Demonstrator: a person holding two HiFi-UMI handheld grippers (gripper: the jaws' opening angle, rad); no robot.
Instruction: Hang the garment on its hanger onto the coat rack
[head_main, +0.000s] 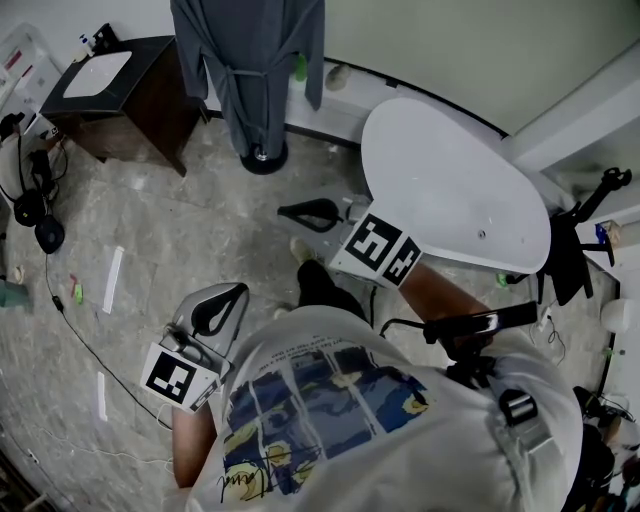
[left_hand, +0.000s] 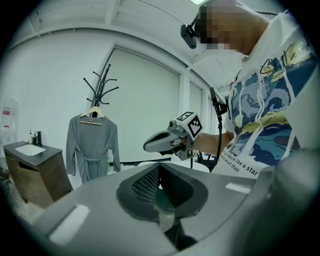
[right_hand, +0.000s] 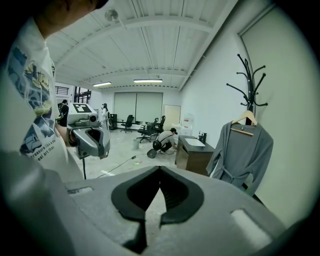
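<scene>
Jaws pressed together on left gripper (left_hand: 160, 167), nothing between; same on right gripper (right_hand: 160, 170), pads closed tip to tip and empty. Both held close to the person's body, well apart from the rack (right_hand: 248, 75): left one low beside a printed shirt (head_main: 330, 410), right one just beside a white table (head_main: 455, 190). Grey robe (right_hand: 243, 150) on its hanger (right_hand: 245, 120), hooked on the rack, sleeves and belt hanging straight down, hem close above the round base (head_main: 263, 157). Dark cabinet (head_main: 150, 95) with a white sink (head_main: 97, 72) near the robe, on grey floor (head_main: 150, 230)
</scene>
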